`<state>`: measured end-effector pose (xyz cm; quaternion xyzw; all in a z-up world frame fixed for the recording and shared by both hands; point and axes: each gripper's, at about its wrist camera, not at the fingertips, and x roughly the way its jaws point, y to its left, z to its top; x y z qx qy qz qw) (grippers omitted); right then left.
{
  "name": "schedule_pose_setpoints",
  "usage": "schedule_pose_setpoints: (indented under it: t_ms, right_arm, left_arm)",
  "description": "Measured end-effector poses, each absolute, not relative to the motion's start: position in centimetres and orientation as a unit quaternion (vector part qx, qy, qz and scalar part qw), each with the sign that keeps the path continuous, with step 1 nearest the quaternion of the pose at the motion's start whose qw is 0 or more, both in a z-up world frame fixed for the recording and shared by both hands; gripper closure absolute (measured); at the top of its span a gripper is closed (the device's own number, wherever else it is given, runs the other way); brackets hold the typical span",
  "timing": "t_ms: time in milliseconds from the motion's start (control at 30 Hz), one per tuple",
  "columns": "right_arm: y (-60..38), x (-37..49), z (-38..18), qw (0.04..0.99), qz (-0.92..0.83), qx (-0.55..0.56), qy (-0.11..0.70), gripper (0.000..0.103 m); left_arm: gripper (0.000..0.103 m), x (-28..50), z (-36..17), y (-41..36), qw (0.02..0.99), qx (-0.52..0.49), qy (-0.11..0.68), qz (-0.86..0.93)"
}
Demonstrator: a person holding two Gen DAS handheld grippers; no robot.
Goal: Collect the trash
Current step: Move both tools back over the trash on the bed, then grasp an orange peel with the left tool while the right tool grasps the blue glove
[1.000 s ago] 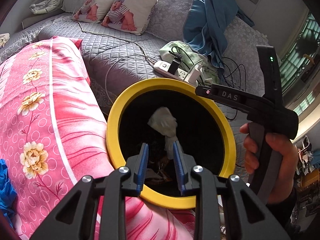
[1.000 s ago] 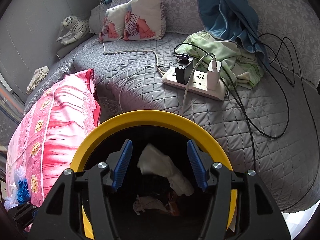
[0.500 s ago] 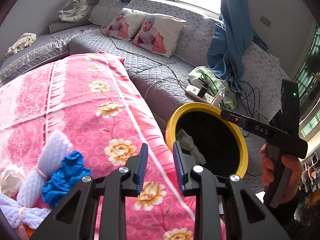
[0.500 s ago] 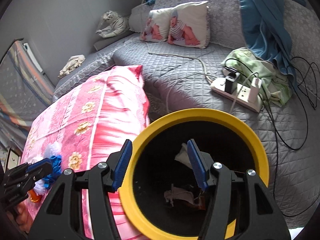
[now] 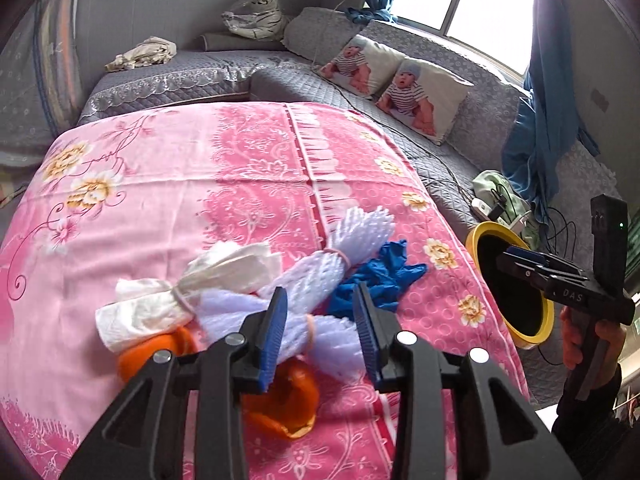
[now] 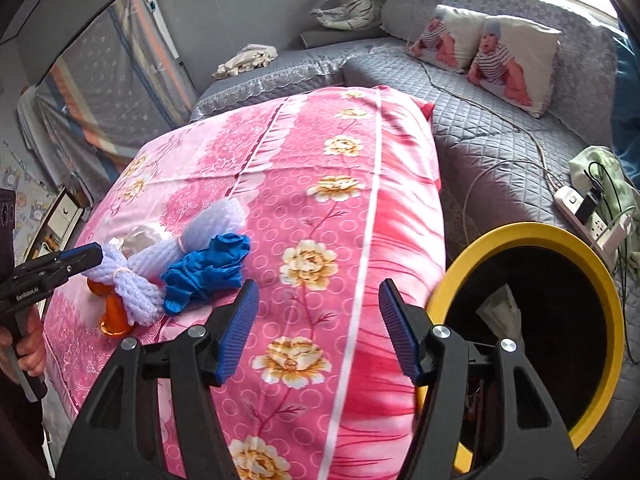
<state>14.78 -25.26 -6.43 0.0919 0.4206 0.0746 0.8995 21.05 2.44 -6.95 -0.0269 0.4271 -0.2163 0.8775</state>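
Two grippers are hanging over a trash pile on a pink floral bed.

The left gripper (image 5: 320,332), jaws parted and gripping nothing, is hovering over white foam netting (image 5: 332,264), tissue (image 5: 168,300), orange peel (image 5: 280,404) and a blue glove (image 5: 376,280). The right gripper (image 6: 316,328), jaws wide and unloaded, is sitting beside the yellow-rimmed bin (image 6: 600,280), which is holding crumpled paper.
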Motion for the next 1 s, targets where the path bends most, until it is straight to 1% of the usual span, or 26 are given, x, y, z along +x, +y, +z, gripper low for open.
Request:
schedule_pose_setpoints:
  t_ms: [233,367,600,667,700,900,1000]
  right_arm:
    - [-20.8,16.5,-7.9,0.886,0.104,0.063,0.448,0.044]
    - [-19.1,17.3,-8.1,0.883,0.112,0.053,0.454,0.044]
    - [-17.9,19.1,-8.4,0.877,0.113,0.052,0.463,0.043]
    - [-17.7,19.5,-8.4,0.877,0.112,0.053,0.464,0.042]
    - [-17.7,19.7,-8.4,0.878,0.11,0.053,0.464,0.04]
    - [-17.1,21.1,-8.6,0.873,0.112,0.059,0.472,0.039]
    - [-16.6,21.8,-8.9,0.866,0.122,0.065,0.481,0.038]
  left_arm:
    - [0.065,19.6,-8.2,8.4,0.882,-0.057,0.431,-0.183]
    - [0.064,18.3,-8.8,9.8,0.882,-0.067,0.429,-0.184]
    - [0.064,16.3,-9.2,8.6,0.875,-0.06,0.426,-0.22]
    - [0.06,15.9,-9.1,7.9,0.874,-0.05,0.423,-0.234]
    - [0.06,15.8,-9.1,7.5,0.873,-0.046,0.423,-0.239]
    - [0.06,15.1,-9.4,5.8,0.865,-0.029,0.426,-0.262]
    - [0.06,15.1,-10.0,5.1,0.862,-0.019,0.435,-0.261]
